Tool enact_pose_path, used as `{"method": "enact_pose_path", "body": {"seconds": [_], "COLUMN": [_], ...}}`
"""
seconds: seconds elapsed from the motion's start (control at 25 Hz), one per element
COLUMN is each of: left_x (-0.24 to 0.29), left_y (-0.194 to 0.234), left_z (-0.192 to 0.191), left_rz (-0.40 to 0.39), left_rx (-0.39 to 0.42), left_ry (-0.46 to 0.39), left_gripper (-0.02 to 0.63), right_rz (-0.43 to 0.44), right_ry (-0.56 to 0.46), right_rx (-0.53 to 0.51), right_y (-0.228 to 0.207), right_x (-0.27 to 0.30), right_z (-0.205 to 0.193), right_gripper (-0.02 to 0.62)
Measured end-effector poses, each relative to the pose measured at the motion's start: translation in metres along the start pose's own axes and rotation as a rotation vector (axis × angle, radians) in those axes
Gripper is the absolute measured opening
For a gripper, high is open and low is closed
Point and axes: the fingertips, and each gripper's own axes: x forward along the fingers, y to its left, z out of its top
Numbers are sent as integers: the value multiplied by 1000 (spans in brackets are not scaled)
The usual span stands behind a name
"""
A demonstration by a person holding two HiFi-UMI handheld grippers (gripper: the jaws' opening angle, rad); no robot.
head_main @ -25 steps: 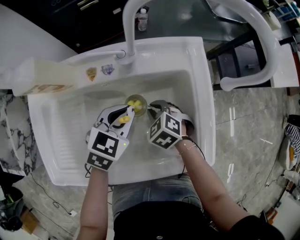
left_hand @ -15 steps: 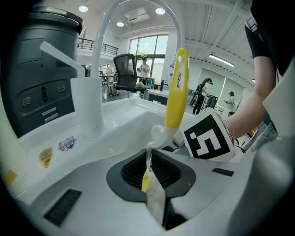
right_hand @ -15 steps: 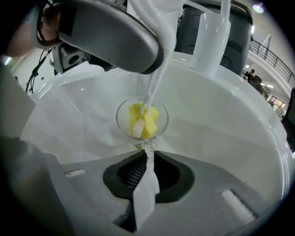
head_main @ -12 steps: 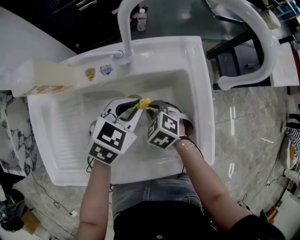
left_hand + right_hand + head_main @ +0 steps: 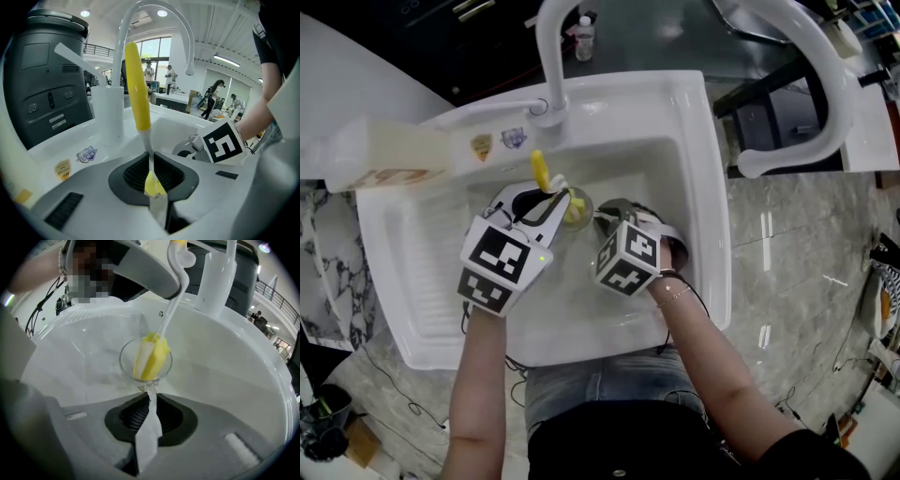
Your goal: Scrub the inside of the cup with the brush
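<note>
A clear glass cup (image 5: pixel 581 200) (image 5: pixel 126 363) hangs over the white sink basin (image 5: pixel 675 178). My right gripper (image 5: pixel 602 218) (image 5: pixel 149 394) is shut on its near edge, and its mouth faces that gripper's camera. The brush has a yellow handle (image 5: pixel 541 169) (image 5: pixel 137 84), a thin white stem (image 5: pixel 169 310) and a yellow sponge head (image 5: pixel 152 358). The head sits inside the cup. My left gripper (image 5: pixel 555 202) (image 5: pixel 154 194) is shut on the stem from the left, above the cup, with the handle pointing toward the faucet.
The white faucet (image 5: pixel 549 56) arches over the back of the sink. A ribbed drainboard (image 5: pixel 412 272) lies left of the basin. A cream box (image 5: pixel 389 155) rests on the counter's left corner. A second white pipe (image 5: pixel 825 84) curves at the right.
My left gripper has shifted left and turned, swinging the yellow handle up toward the faucet. The right gripper and the cup have hardly moved.
</note>
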Motion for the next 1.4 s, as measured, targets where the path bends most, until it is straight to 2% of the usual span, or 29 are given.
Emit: {"method": "enact_pose_path", "body": {"seconds": [0.76,1.12,1.4], "left_x": [-28,-30,-11], "left_y": [-23,-37,-53], "left_z": [-28,-31,-12], "left_rz": [-82,-97,-171], "left_rx": [46,22,-14], "left_ry": [45,43,-3], "left_gripper": [40,40,41], "right_rz": [6,2,5], "right_ry": [7,17,23], "right_rx": [15,12,13], "right_y": [-1,1,0], "right_x": [0,-1,-1], "right_z": [0,0,1], "right_gripper": [49,49,49]}}
